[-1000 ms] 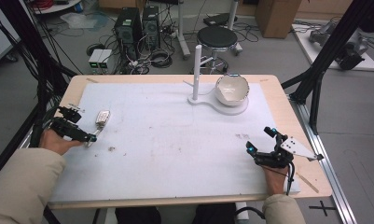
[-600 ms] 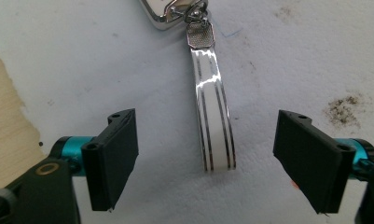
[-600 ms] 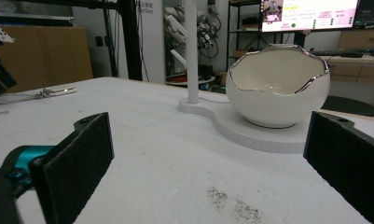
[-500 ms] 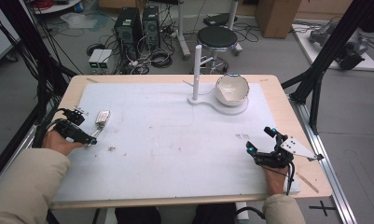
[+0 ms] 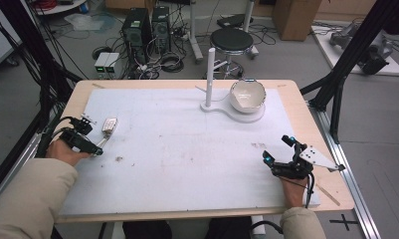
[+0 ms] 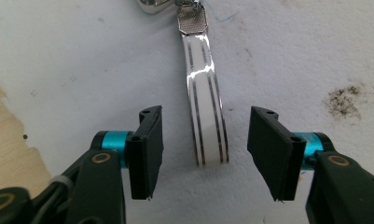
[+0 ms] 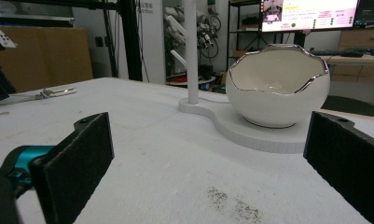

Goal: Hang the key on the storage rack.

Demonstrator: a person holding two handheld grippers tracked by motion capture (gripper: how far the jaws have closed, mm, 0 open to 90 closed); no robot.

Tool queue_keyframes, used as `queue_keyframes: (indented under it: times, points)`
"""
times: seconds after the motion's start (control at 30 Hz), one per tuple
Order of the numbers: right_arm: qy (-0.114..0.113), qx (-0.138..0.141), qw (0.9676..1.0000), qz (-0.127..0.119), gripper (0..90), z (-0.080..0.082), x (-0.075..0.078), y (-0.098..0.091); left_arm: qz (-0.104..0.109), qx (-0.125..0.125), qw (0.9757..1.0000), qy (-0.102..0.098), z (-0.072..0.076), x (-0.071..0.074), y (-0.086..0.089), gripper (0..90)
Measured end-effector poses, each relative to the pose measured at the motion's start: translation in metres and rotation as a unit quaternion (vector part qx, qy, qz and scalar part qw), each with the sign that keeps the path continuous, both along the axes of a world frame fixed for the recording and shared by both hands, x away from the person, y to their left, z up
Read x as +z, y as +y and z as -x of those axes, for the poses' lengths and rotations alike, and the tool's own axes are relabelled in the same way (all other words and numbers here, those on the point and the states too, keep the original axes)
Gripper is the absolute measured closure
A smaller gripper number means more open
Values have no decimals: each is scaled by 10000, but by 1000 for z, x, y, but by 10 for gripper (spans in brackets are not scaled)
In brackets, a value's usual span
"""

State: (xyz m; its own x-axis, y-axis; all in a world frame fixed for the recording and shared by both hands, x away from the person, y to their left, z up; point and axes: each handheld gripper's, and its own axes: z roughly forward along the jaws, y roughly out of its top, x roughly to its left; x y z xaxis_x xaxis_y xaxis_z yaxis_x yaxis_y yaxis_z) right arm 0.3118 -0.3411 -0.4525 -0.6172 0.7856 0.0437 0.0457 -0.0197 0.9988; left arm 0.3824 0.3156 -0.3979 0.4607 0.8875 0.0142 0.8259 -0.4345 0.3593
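A white bowl with a jagged, silver-edged rim like a cracked eggshell sits on the round end of a white stand at the far side of the bench. A thin white post rises upright from the stand's other end, just beside the bowl. In the right gripper view the bowl's inside looks bare and glossy, though its bottom is hidden by the near wall.

The left tool lies at the bench's left edge with its jaws apart. In the left gripper view a flat white strap with thin silver lines lies on the bench between the jaws, touching neither; its far end joins a small mesh piece and a shiny metal part at the top edge.

The right tool rests near the bench's right front corner, jaws wide apart and holding nothing, pointing toward the bowl. Dark smudges mark the white surface ahead of it.
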Motion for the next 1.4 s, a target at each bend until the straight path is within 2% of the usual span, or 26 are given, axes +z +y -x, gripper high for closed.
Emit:
queue_keyframes:
  times: [0.23,0.37,0.4,0.47,0.6,0.77,1.1,1.23,1.33,1.4]
  points:
    - [1,-7,10000,-1,6,0,0,0,85,-3,9999,112,-1,0,1,593]
    - [1,-8,10000,-2,6,0,0,0,66,-26,9999,112,-1,-2,-1,646]
    - [1,-1,10000,-1,6,0,0,0,16,-55,9999,89,-1,-3,-1,698]
    - [3,-4,10000,-8,6,0,0,0,-14,-70,9999,86,-1,-3,-2,735]
    - [2,-6,10000,-7,6,0,0,0,-126,-164,9998,24,1,-3,-4,741]
    - [5,-4,10000,-11,6,0,0,0,-155,-232,9996,-30,1,-2,-4,744]
    - [22,-30,10000,-17,6,0,0,0,-54,-357,9990,-250,5,1,-4,746]
    - [55,-47,9999,-72,6,0,0,-1,62,-520,9976,-445,8,8,-6,747]
    - [80,-40,10000,-14,6,-2,1,0,181,-730,9955,-571,11,15,-9,747]
    - [211,-25,9998,36,5,-4,2,1,289,-864,9934,-693,12,20,-12,747]
